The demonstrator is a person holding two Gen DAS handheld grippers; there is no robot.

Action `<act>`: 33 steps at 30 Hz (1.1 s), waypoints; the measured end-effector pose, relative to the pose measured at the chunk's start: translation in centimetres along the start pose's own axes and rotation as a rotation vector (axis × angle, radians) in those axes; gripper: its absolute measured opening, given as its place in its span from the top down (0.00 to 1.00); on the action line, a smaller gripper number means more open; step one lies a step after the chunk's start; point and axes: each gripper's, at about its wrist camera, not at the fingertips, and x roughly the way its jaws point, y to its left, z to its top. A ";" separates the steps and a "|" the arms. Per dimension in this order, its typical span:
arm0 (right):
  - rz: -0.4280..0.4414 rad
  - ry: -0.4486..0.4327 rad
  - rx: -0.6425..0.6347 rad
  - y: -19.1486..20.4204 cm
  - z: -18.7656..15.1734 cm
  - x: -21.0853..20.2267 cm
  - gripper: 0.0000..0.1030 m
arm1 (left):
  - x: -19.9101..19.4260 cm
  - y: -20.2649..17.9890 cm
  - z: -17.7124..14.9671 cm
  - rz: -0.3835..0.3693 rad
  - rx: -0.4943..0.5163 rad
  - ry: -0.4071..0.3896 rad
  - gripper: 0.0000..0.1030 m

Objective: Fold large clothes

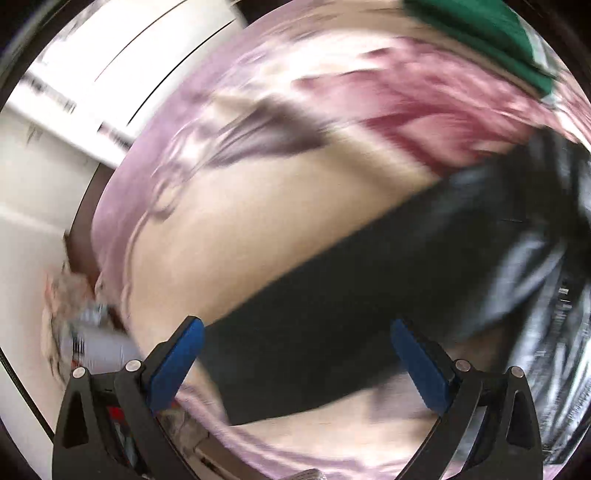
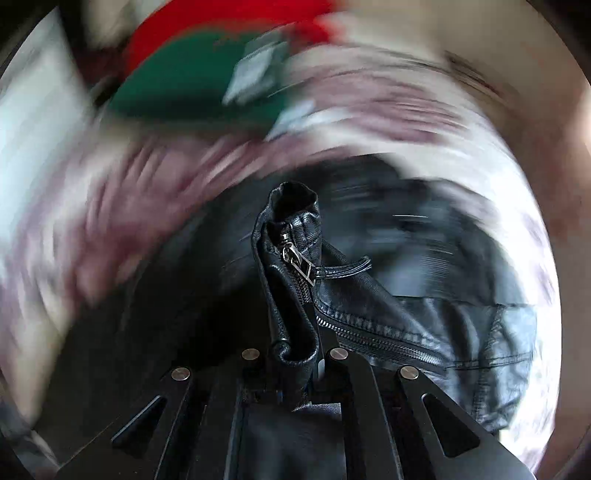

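the right gripper (image 2: 295,354) has its jaws closed on the zipper edge of the black leather jacket (image 2: 424,314), probably to carry it into a fold, while the left gripper (image 1: 295,343) hovers with jaws open and empty above its dark cloth on the pink patterned bed (image 1: 221,206), the green garment (image 1: 491,33) lying beyond.

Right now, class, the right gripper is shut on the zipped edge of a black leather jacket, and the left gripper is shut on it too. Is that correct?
Not quite. The right gripper is indeed shut on the black leather jacket at its zipped edge, as the right wrist view shows. But the left gripper is open: the left wrist view shows its blue fingers spread wide apart, holding nothing.
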 end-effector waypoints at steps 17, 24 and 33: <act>0.170 0.198 0.345 -5.1 -5.8 -3.2 0.31 | 11.6 11.6 -7.2 -0.743 -0.603 0.331 0.00; 0.157 0.261 0.504 -9.1 -8.8 -1.6 0.31 | 14.1 12.2 -5.5 -0.647 -0.856 0.318 0.47; 0.215 0.232 0.465 -5.9 -7.1 -2.0 0.31 | 8.3 17.5 1.9 -0.503 -0.692 -0.013 1.00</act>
